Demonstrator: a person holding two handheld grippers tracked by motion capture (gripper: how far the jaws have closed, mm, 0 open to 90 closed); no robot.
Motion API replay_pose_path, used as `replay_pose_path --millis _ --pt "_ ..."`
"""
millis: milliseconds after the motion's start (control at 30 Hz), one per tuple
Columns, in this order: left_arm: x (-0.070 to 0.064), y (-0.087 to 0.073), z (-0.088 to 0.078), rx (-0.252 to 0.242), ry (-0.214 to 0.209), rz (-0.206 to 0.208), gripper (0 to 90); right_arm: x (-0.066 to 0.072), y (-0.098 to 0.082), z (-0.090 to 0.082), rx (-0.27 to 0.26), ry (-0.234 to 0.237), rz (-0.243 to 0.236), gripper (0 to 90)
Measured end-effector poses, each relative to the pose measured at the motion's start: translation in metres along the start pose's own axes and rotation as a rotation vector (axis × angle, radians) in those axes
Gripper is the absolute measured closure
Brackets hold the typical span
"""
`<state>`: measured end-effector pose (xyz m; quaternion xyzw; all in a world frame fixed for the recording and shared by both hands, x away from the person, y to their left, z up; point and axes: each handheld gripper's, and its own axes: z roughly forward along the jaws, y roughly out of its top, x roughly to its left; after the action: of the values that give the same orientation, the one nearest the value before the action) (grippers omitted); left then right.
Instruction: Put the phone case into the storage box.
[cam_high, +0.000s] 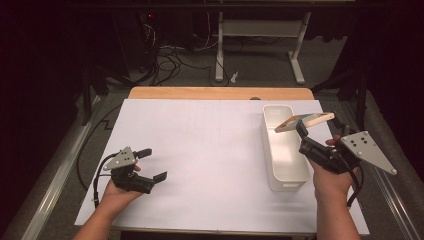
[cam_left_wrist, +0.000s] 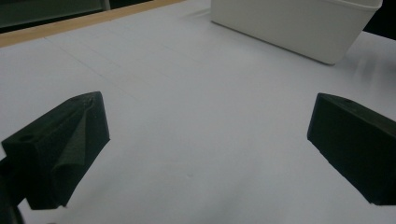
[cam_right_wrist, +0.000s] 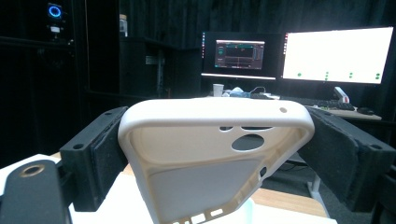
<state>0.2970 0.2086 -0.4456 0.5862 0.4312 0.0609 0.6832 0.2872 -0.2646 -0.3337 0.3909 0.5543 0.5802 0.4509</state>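
Right gripper (cam_high: 299, 126) clamps the case (cam_high: 305, 121) by its long edges, directly above the bin (cam_high: 285, 184); left gripper (cam_high: 153, 164) gapes empty.

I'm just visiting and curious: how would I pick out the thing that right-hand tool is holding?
Start at the long white bin on the table's right side. Just above it, the right gripper is shut on a cream phone case, held off the table. Its rounded corners and camera cutouts mark it out.
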Motion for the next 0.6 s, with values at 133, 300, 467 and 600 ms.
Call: replay_pose_path --millis 133,300,467,600 --pt "0.000 0.000 0.000 0.003 0.000 0.001 0.2 0.001 0.003 0.008 0.008 -0.004 -0.012 12.8" --pt "0.000 -0.001 0.001 0.006 -0.001 0.000 0.2 0.001 0.006 0.019 0.017 -0.012 -0.019 12.8" --pt "0.000 -0.001 0.001 0.007 -0.003 -0.001 0.2 -0.001 0.008 0.029 0.024 -0.029 -0.018 12.8" --pt "0.000 -0.001 0.001 0.006 -0.002 -0.002 0.3 0.000 0.007 0.038 0.035 -0.042 -0.019 12.8"
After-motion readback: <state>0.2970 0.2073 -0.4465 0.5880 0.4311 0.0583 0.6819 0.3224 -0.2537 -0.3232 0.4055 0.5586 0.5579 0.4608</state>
